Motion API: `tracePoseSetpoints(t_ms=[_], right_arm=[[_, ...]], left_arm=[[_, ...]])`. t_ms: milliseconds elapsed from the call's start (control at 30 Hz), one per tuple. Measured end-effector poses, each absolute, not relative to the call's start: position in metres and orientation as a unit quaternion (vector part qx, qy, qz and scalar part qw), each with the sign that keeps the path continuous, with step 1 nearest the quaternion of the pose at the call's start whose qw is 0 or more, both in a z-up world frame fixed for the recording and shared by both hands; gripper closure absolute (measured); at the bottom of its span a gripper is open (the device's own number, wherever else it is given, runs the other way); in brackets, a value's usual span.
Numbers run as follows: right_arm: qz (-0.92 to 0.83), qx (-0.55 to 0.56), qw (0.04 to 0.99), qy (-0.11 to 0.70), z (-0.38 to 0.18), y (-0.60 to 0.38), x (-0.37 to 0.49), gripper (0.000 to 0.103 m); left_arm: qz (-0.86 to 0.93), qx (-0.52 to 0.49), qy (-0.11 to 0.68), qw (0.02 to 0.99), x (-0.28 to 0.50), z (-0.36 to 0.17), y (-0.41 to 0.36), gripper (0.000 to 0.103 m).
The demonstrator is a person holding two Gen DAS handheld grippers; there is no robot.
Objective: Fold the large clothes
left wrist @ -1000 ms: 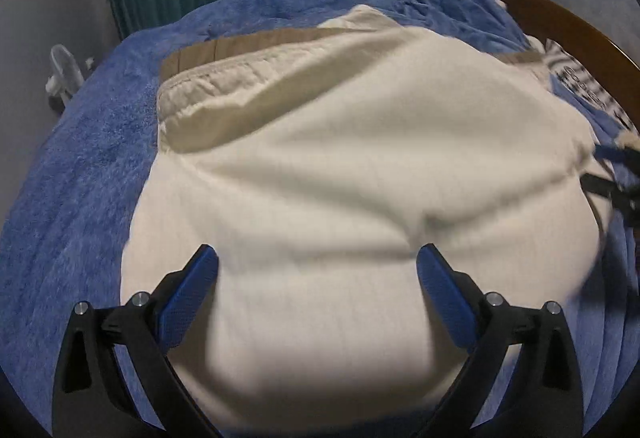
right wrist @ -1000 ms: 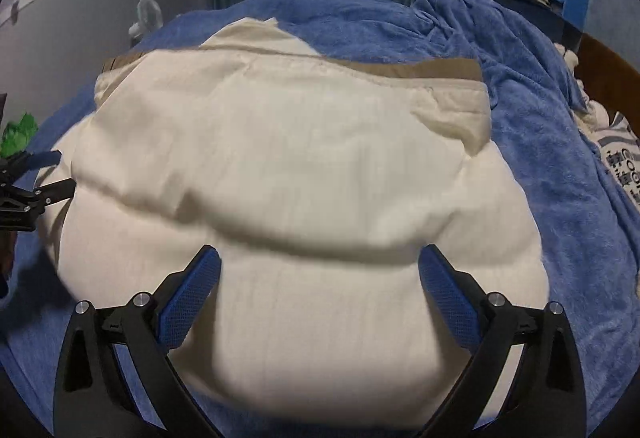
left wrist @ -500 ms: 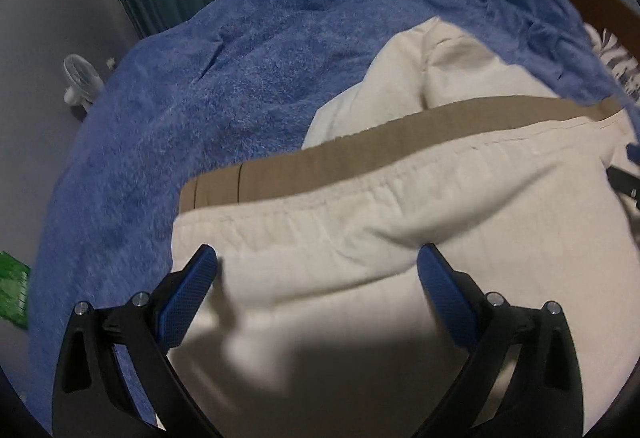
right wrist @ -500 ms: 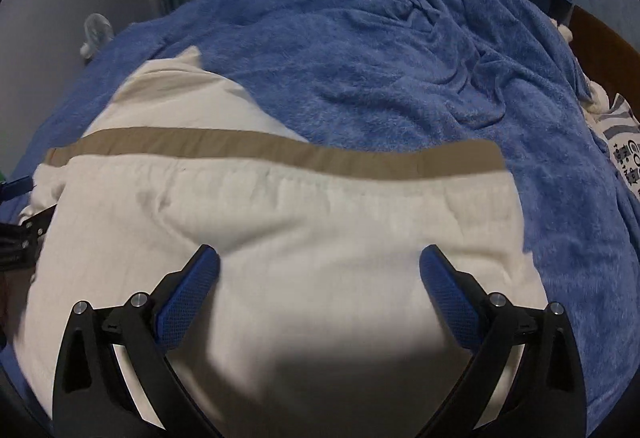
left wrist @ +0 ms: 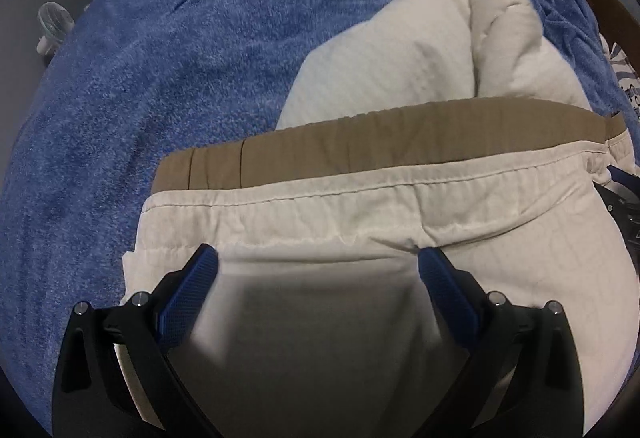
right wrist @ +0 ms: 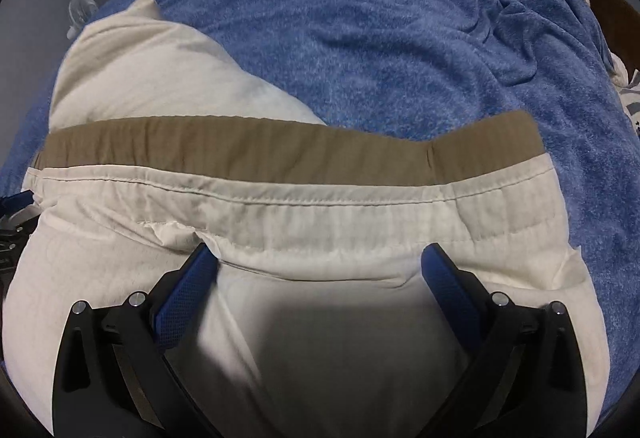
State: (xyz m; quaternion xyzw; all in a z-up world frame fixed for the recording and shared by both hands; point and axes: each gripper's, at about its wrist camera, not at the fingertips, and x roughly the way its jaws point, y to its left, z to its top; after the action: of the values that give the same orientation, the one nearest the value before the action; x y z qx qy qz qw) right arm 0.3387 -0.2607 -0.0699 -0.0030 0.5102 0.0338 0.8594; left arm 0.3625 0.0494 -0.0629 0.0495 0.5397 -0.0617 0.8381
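Cream cotton garment (left wrist: 360, 222), with a tan band (left wrist: 400, 142) along its waist edge, is lying on a blue fleece blanket (left wrist: 140, 98) and filling the lower half of both wrist views.

Containers: not one is showing in either view; the blanket is bearing the garment, and nothing is sitting on the cloth.

Left gripper (left wrist: 318, 270): its jaws are standing wide apart, and its blue pads (left wrist: 188, 298) are hovering over the cream cloth at the lower centre of the frame, pinching nothing. Whether the tips are touching the cloth cannot be told.

Right gripper (right wrist: 320, 262): it is likewise spread wide and gripping nothing, with the stitched waist seam (right wrist: 300, 200) running just above its tips. A corner of the other gripper is peeking in at the left edge of this view.

A folded-under layer of the garment is bulging out beyond the tan band, at upper right in the left view and at upper left in the right view.

A small white fan (left wrist: 54, 28) is standing at the far left edge of the left view, off the blanket.

Against the frame one second earlier: the cameras are now looking lower and closer. The tan band, then near the top of the frames, is now crossing the middle. The shelves and the curtain have mostly slipped out of the top edge. Both grippers are staying as wide as before.
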Motion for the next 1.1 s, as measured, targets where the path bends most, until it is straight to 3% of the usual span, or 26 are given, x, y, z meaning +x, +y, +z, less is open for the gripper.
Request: tracePoseSetpoints(t_ms=[1100], right_arm=[[0.026,-0.008,0.854,0.519,-0.091,-0.258,0.346,0.005]], left_arm=[[-0.056,0.065,0.549,0.831,0.383,-0.084,0.041,0.005]])
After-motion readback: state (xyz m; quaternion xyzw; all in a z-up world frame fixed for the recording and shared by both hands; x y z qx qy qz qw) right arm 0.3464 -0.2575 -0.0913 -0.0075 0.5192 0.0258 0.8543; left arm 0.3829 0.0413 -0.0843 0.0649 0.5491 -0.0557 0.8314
